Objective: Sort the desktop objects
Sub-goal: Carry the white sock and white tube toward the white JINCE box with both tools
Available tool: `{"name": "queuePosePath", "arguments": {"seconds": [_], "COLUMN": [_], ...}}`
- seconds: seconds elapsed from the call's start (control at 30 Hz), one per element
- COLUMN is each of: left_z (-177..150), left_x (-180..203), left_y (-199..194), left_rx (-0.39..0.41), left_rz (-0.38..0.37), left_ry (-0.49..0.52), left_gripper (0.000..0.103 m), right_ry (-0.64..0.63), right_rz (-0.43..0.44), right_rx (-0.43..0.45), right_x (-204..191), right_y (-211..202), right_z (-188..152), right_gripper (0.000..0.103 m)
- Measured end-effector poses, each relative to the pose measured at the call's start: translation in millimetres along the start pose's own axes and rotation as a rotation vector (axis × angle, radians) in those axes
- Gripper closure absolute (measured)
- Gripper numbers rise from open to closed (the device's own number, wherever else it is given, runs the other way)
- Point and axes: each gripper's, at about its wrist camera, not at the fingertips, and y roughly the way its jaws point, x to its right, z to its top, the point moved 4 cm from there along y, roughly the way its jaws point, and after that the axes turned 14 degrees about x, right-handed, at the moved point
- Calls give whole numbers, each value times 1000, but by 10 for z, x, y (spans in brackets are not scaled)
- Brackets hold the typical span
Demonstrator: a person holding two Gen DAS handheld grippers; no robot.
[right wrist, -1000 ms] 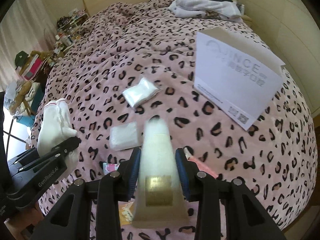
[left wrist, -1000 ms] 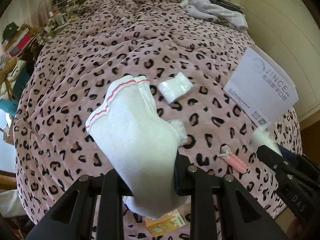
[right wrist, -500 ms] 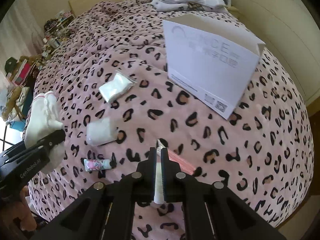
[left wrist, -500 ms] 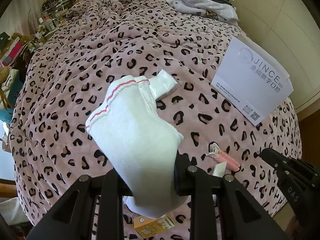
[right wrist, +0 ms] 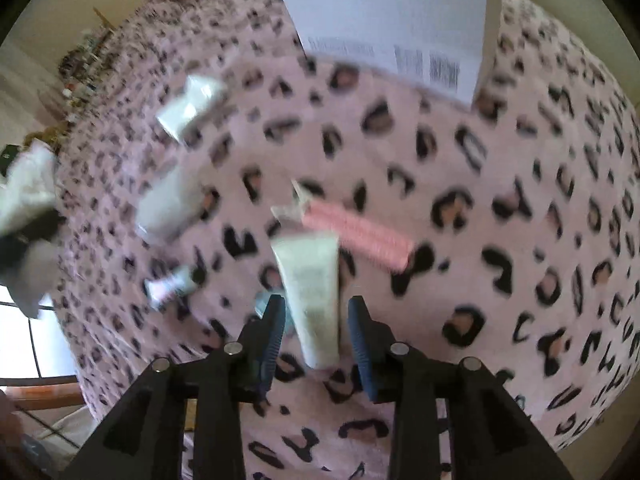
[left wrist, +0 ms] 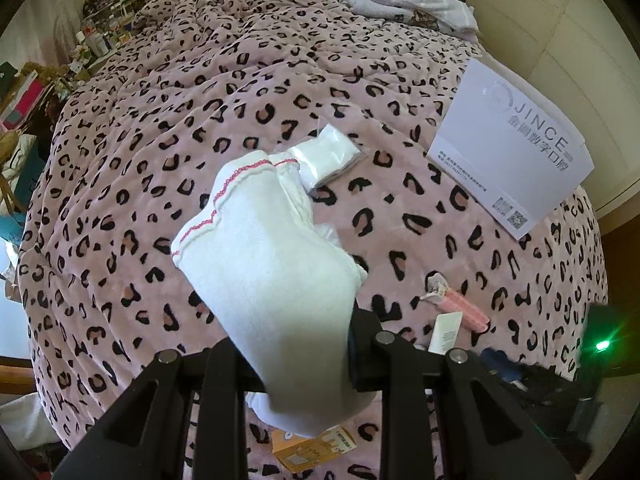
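Leopard-print bed (left wrist: 200, 128) is being used as work area. L tongs (left wrist: 304, 344) are being kept pinched on white sock (left wrist: 264, 264), held above blanket. R tongs (right wrist: 316, 320) are being held spread w/ white tube (right wrist: 312, 280) lying between them, ungripped; pink comb (right wrist: 360, 236) just beside, white box (right wrist: 384, 16) beyond.
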Motion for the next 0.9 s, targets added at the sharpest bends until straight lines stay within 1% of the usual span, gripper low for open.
{"name": "queuePosePath", "arguments": {"seconds": [0.2, 0.33, 0.4, 0.63, 0.67, 0.77, 0.9], "left_z": [-39, -44, -41, -48, -51, -59, -68], "left_x": [-97, -141, -154, -186, -189, -193, -219], "left_y": [17, 19, 18, 22, 24, 30, 33], "left_rx": [-8, -9, -9, -12, -13, -15, -17], "left_rz": [10, 13, 14, 16, 16, 16, 11], "left_ry": [-5, -9, -13, -19, -21, -23, -21], "left_gripper": [78, 78, 78, 78, 78, 78, 78], "right_ry": [16, 21, 24, 49, 54, 40, 45], "right_rz": [-7, -16, -23, -45, -47, -57, -53], "right_rx": [-46, -37, -39, -67, -73, -75, -64], "right_x": [-15, -49, -41, 32, 40, 34, 23], "right_y": [310, 417, 483, 715, 743, 759, 683], "right_z": [-216, -174, -150, -110, -113, -122, -121], "right_gripper": [70, 68, 65, 65, 66, 75, 76]}}
